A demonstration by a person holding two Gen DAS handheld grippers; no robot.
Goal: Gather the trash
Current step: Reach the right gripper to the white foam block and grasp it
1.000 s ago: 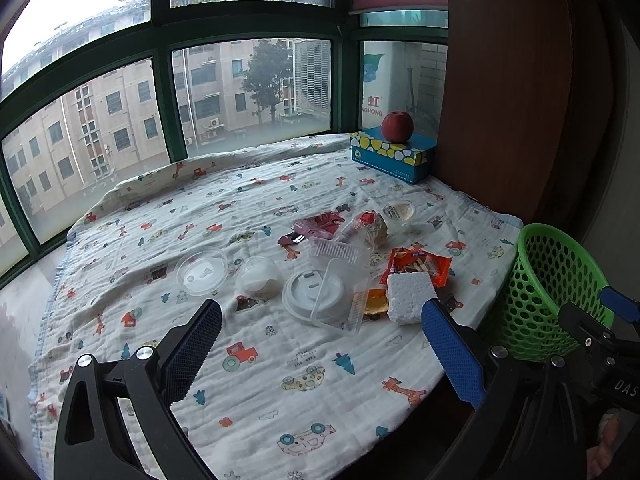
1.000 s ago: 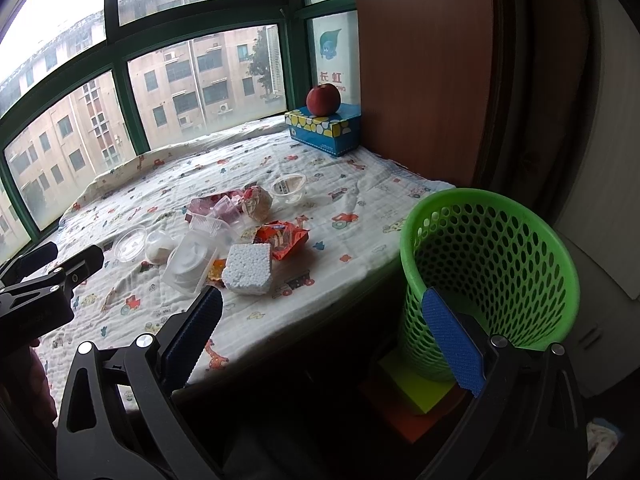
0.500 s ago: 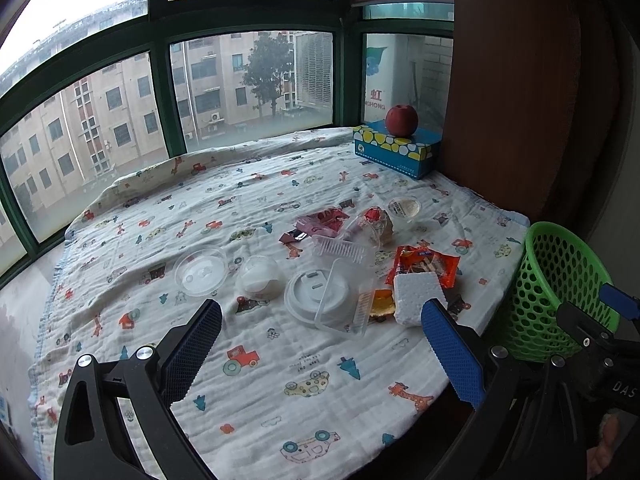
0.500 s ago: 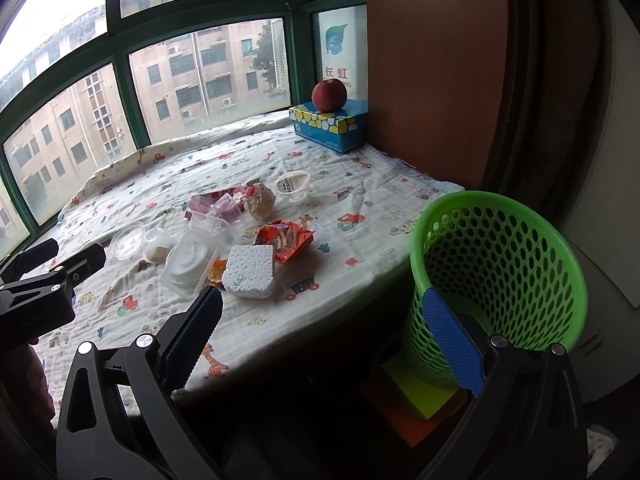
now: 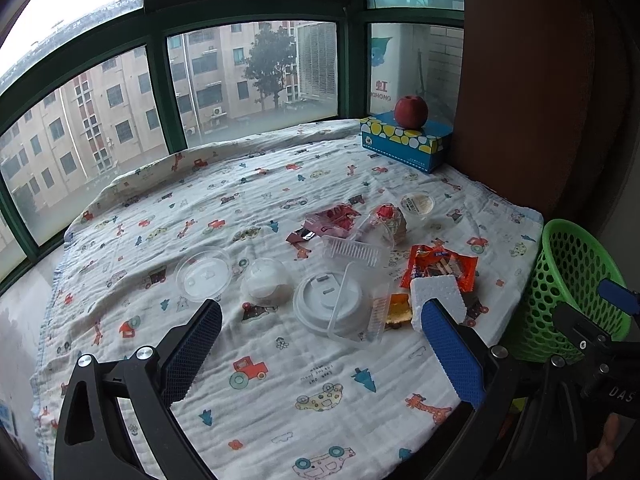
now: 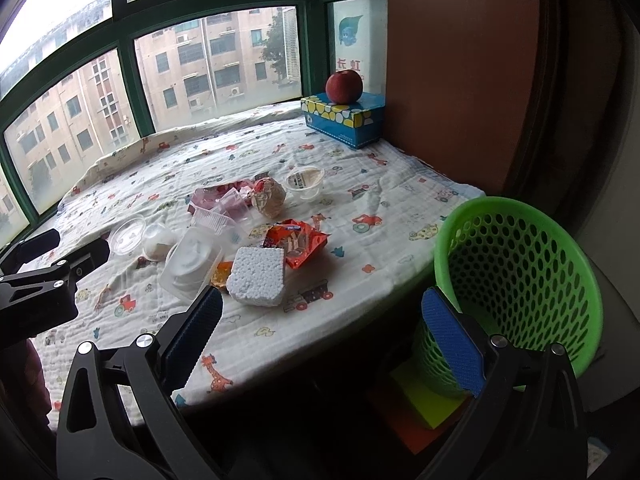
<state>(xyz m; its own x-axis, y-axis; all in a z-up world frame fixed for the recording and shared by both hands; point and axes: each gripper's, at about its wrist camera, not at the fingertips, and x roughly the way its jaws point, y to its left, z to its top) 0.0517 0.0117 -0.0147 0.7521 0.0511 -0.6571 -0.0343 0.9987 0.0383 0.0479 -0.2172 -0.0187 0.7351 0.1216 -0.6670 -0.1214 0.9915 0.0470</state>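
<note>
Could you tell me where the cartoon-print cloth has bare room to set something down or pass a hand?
The near strip of the cartoon-print cloth, between the open left gripper and the round white plastic lid, is bare. So is the far stretch toward the window, left of the blue patterned tissue box. It is crowded around the white foam block and orange snack wrapper.

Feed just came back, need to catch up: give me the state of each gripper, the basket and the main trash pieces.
left gripper: open, empty
right gripper: open, empty
green basket: upright beside the table, contents hidden
foam block: on the cloth
orange wrapper: crumpled, behind the foam block
white lid: on the cloth
</note>
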